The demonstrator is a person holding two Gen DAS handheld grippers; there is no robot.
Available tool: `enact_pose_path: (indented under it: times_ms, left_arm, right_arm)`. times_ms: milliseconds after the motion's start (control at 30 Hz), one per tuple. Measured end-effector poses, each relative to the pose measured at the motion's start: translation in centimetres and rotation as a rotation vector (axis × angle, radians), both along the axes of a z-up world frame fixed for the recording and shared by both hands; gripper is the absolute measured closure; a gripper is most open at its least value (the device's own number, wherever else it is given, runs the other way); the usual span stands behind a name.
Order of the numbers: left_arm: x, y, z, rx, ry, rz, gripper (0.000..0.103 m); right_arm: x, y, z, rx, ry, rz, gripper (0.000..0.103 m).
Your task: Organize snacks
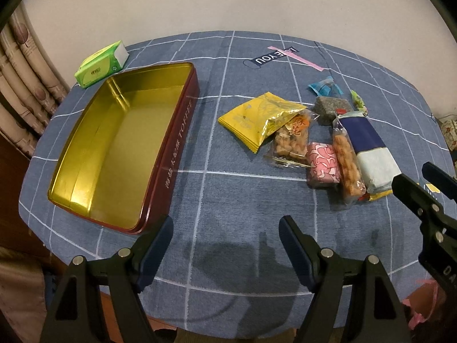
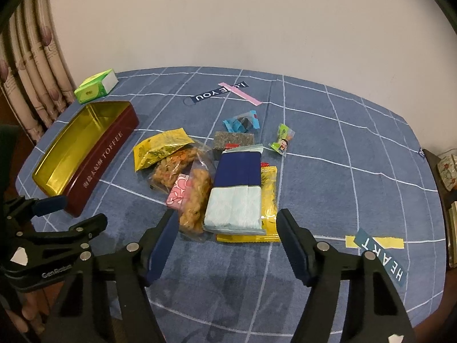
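Blue checked tablecloth (image 2: pixel 328 143) below a white wall (image 2: pixel 228 23) carries snacks; both tools (image 1: pixel 225 228) (image 2: pixel 225 223) gape, released

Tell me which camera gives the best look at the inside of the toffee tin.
The left wrist view. There the toffee tin lies close and is seen from above, so its whole gold floor shows, with nothing in it. In the right wrist view the tin sits far left at a shallow angle, showing mostly its red side wall and part of the floor.
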State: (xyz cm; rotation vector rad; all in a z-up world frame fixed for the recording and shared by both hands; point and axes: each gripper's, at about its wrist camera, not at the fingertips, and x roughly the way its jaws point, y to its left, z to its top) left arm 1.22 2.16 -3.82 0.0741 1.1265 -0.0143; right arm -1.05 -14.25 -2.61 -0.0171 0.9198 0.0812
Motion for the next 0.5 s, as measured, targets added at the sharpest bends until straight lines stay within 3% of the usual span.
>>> enact_pose_path:
  times_ms: [500]
  left_arm:
    - [2.0, 1.3, -0.5, -0.018, 0.007, -0.011, 0.025]
  right_arm:
    - [4.2, 0.0, -2.6, -0.028, 0.085, -0.002, 0.043]
